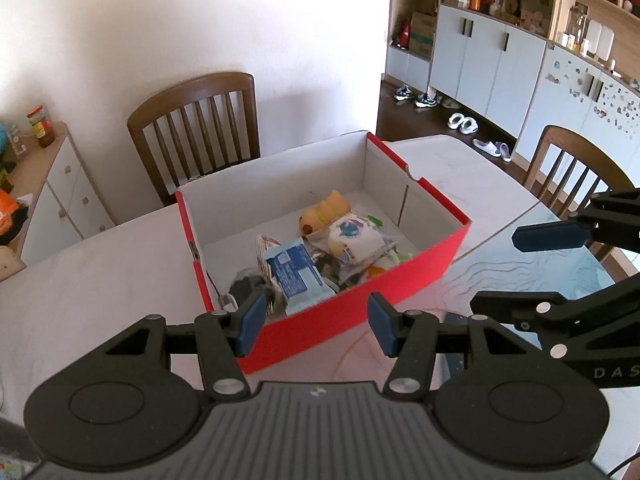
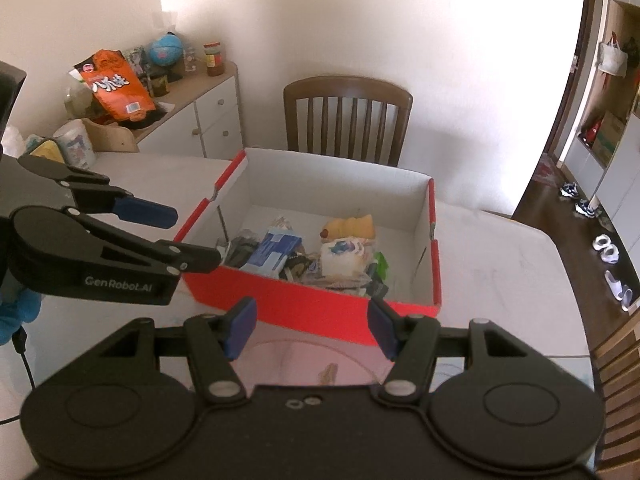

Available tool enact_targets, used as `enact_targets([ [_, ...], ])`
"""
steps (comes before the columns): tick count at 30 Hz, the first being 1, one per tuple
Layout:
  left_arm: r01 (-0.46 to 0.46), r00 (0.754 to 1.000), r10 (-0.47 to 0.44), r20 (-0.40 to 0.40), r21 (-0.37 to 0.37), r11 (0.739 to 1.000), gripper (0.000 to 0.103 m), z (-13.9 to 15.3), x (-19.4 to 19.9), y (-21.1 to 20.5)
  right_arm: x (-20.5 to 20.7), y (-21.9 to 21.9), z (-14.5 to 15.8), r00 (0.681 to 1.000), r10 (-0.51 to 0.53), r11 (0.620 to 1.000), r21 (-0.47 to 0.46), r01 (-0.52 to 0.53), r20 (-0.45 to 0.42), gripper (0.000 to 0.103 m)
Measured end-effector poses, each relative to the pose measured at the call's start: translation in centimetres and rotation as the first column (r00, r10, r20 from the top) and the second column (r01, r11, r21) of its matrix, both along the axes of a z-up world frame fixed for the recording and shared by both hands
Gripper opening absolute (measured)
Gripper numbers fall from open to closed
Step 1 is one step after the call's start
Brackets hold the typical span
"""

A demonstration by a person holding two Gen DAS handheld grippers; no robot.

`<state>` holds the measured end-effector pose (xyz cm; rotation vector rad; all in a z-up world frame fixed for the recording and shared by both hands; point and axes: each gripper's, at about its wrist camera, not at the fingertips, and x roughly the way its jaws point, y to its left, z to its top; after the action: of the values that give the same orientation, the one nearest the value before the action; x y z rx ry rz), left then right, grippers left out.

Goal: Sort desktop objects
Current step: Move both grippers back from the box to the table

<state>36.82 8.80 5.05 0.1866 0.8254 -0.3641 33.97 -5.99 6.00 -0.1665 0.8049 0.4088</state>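
Note:
A red cardboard box (image 1: pixel 360 308) with a white inside stands on the white table (image 1: pixel 100 280). It holds a yellow duck toy (image 1: pixel 324 210), a blue packet (image 1: pixel 294 272), a white packet with blue print (image 1: pixel 354 240) and several darker wrappers. My left gripper (image 1: pixel 317 324) hovers open and empty before the box's near wall. My right gripper (image 1: pixel 520 270) is open beside the box, to the right. In the right wrist view the box (image 2: pixel 300 304) sits ahead of the open, empty right gripper (image 2: pixel 311 327), and the left gripper (image 2: pixel 180 236) is at the box's left corner.
A wooden chair (image 1: pixel 196 128) stands behind the table and another chair (image 1: pixel 568 168) at the right. A low white cabinet (image 2: pixel 208 116) at the left carries an orange snack bag (image 2: pixel 116 84) and a globe. A mug (image 2: pixel 76 146) stands on the table's far left.

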Motion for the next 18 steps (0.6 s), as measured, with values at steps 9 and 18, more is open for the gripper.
enact_targets([
  [9,-0.009,1.000,0.009,0.010,0.000,1.000,0.055,0.4,-4.1,-0.9,-3.0,-1.4,0.5,1.000,0.029,1.000,0.002,-0.029,0.001,0.061],
  [18,-0.010,1.000,0.010,0.012,-0.003,1.000,0.055,0.4,-7.7,-2.2,-6.1,-3.5,0.3,0.999,0.032,0.999,0.006,-0.032,-0.003,0.061],
])
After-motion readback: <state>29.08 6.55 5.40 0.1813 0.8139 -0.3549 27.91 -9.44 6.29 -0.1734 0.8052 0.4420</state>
